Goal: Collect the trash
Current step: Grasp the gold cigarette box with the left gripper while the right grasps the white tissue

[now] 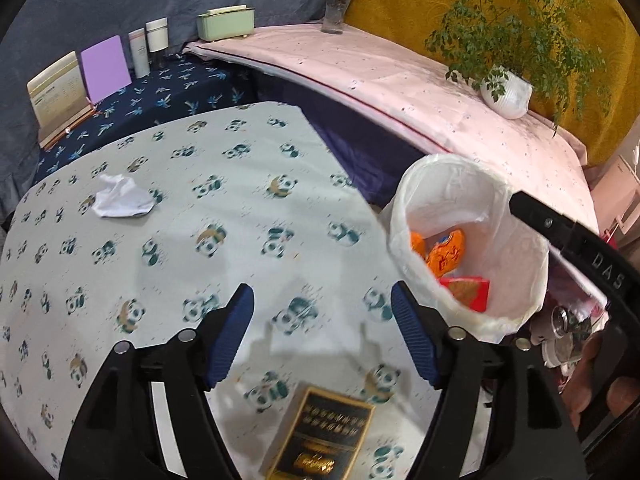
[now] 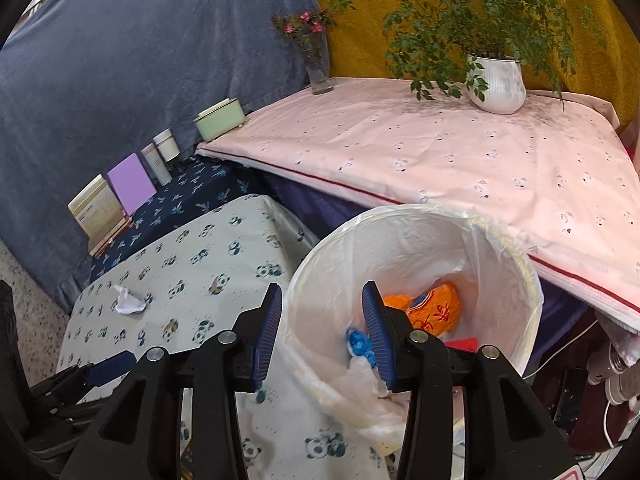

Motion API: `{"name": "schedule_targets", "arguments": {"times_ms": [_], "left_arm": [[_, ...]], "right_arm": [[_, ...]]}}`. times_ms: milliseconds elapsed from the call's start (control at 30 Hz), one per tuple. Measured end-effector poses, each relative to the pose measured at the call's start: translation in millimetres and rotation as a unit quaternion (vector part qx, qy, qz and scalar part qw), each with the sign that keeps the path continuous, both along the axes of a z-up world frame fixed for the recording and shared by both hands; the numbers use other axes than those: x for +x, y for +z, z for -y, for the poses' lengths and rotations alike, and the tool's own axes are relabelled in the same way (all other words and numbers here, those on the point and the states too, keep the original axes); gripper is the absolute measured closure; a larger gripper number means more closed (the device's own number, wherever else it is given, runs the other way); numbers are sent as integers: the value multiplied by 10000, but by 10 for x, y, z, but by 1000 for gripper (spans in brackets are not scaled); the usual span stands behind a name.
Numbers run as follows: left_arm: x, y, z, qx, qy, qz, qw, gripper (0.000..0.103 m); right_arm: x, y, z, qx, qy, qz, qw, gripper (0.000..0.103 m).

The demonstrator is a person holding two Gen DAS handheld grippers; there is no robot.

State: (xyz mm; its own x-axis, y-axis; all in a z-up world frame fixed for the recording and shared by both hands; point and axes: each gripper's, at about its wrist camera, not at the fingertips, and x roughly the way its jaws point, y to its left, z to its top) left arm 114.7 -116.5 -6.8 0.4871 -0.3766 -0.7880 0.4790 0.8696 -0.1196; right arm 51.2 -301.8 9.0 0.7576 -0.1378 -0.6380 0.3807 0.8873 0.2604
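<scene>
A crumpled paper (image 1: 122,197) lies on the table (image 1: 248,200), far left. A small box (image 1: 324,436) lies near its front edge. The bin (image 2: 416,280) stands beside the table's right side, wrappers (image 2: 436,312) inside. Behind it, a potted plant (image 2: 496,82) sits on a bench.

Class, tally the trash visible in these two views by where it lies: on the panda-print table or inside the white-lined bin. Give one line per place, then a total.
On the panda-print table: 2, crumpled white paper and black-and-gold box.
Inside the white-lined bin: 3, orange wrapper, blue wrapper, red packet.
Total: 5
</scene>
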Motion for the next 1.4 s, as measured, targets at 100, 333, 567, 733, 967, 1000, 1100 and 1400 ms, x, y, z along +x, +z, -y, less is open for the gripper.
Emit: {"name": "schedule_targets", "arguments": {"times_ms": [100,333,567,733,967,1000,1100,1400], "left_arm": [[-71,-60,-116,100,57,-11,9999,35],[-291,-245,-294,348,50,-91,9993,26],[-531,-510,-307,712,-181,-176,9971,12],[-620,-693,-277,828,-271,-368,9955,12],[-658,-835,-263,886,-272,-443,9947,13],[-660,-847,-269,876,-274,-455,9947,14],[-664,-849,-275,862,-264,-403,9951,23],[-571,-777,-399,683,-62,-423,9968,49]], "right_arm": [[-32,-11,-119,8,101,-39,9999,62],[-136,-63,-358,34,265,-136,9995,55],[-221,-113,-508,12,371,-220,9991,50],[-242,-148,-568,24,417,-268,9988,50],[-246,-191,-622,18,482,-342,9983,50],[-246,-199,-630,13,491,-356,9982,50],[-238,-222,-652,23,517,-382,9979,50],[-163,-243,-803,1,677,-443,9967,50]]}}
